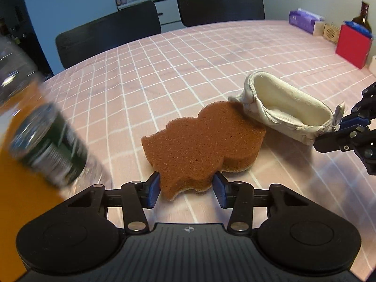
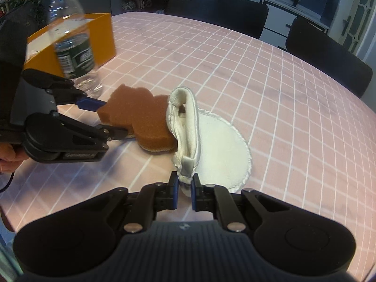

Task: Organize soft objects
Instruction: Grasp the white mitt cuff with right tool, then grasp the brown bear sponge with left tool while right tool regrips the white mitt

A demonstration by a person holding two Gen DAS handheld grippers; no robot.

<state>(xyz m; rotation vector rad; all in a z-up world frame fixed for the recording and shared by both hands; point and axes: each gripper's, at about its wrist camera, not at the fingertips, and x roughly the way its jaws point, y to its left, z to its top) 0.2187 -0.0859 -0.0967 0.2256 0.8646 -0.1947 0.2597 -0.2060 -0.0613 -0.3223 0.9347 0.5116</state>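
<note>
A brown sponge [image 1: 199,145] with a wavy outline lies flat on the pink checked tablecloth [image 1: 164,70]. My left gripper [image 1: 186,188] has its blue pads against both sides of the sponge's near end, also seen from the side in the right wrist view [image 2: 114,119]. A white cloth cover [image 2: 211,145] with a gathered hem lies just past the sponge [image 2: 141,117], one side pulled up on edge. My right gripper [image 2: 184,188] is shut on that hem. In the left wrist view it [image 1: 338,129] pinches the cloth cover's [image 1: 282,103] right end.
A clear plastic bottle [image 2: 70,42] with a dark label stands left of the sponge, in front of an orange box [image 2: 103,37]. Black chairs [image 1: 221,7] line the far edge. A tissue pack [image 1: 303,21], a red box [image 1: 352,44] and a brown bottle [image 1: 363,18] sit at the far right.
</note>
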